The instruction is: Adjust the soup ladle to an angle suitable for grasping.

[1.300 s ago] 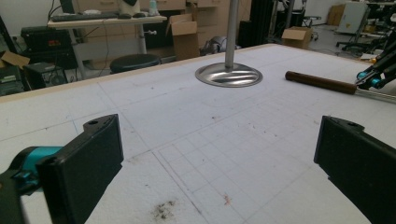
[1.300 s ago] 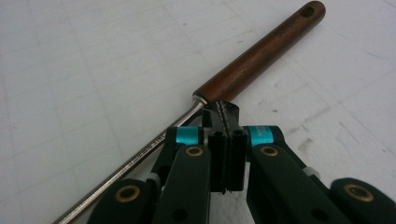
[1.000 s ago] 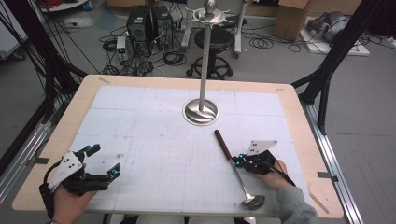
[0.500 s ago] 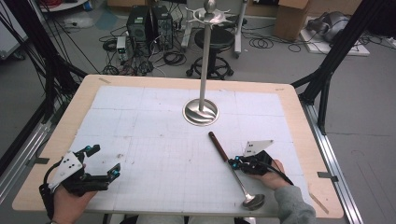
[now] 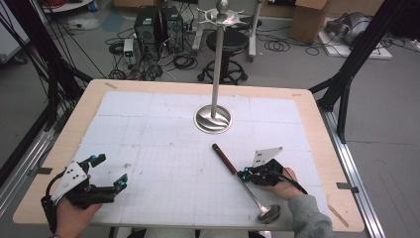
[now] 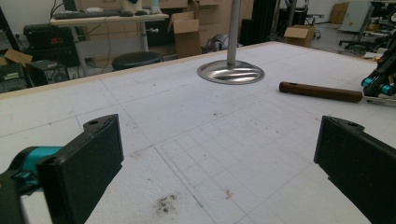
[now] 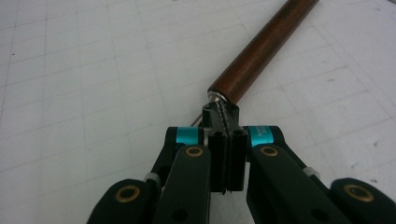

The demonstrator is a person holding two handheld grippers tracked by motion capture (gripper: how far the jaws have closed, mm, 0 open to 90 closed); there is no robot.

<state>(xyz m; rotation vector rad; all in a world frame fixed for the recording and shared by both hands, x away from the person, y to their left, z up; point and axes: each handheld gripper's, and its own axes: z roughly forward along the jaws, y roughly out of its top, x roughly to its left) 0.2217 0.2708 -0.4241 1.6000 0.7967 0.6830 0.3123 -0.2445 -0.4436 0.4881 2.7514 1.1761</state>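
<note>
Pinching one ladle (image 5: pixel 241 181), the right gripper (image 5: pixel 246 174) clamps (left gripper (image 5: pixel 110 172) spread wide).

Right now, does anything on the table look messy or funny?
Yes, a little. Dark crumbs or smudges dirty the white table cover near the left gripper. The ladle lies slanted, its metal stem pinched by the right gripper beside the wooden handle. Nothing looks broken.

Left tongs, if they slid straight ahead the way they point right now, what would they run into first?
Probably the round metal base of the stand, which lies ahead between the open left tongs. The white mat before it looks bare. The ladle's wooden handle lies off to the side, though depth is hard to judge.
</note>
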